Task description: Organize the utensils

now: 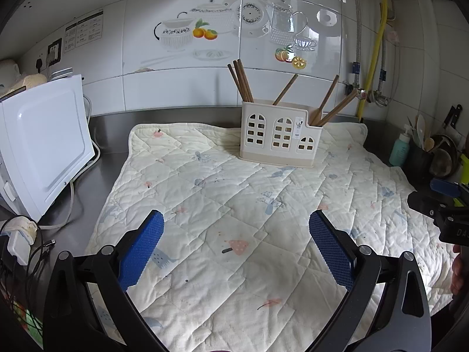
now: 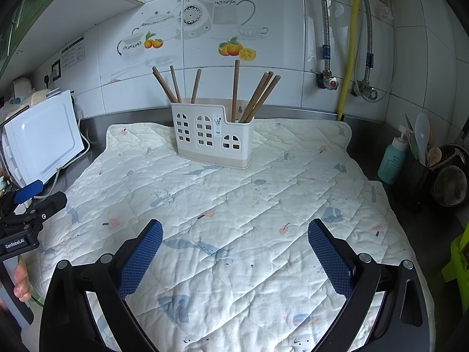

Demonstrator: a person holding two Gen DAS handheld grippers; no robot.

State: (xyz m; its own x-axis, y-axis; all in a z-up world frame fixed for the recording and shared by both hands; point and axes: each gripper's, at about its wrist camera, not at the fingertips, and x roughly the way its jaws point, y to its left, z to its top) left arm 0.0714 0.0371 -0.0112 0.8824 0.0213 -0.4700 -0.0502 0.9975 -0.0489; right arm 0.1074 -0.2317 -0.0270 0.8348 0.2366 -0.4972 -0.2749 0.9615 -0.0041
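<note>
Left gripper (image 1: 236, 245): its blue dimpled pads (image 1: 140, 249) are standing wide apart with nothing between them, hovering low over the near part of the quilted mat (image 1: 234, 205).
Right gripper (image 2: 235, 248): its fingers are also spread wide and holding nothing, hanging over the mat's near edge; in the left view its black body is showing at the right edge.
Person's hand (image 2: 20, 278): fingers are wrapping the left gripper's handle at the left edge of the right view.
Mat: a cream padded cloth with stitched squares and pale printed mushrooms and birds is covering most of the steel bench (image 1: 114, 129).
Holder (image 1: 278, 135): a cream plastic box with arched window cut-outs is standing upright on the mat's far edge, near the tiled wall.
Chopsticks (image 1: 241, 80): brown wooden sticks are leaning out of the holder, some fanning left from the taller compartment, others tilting right from the lower one.
Between fingers and holder: only bare mat is lying there.
Microwave (image 1: 44, 140): a white metal box is sitting at the bench's left end, its cable trailing forward.
Bottle (image 2: 392, 158): a teal pump bottle is standing off the mat's right edge, just beside a dark pot (image 2: 417, 170) holding spoons.
Pipes (image 2: 348, 44): a yellow hose and braided metal hoses are running down the wall at the far right corner.
</note>
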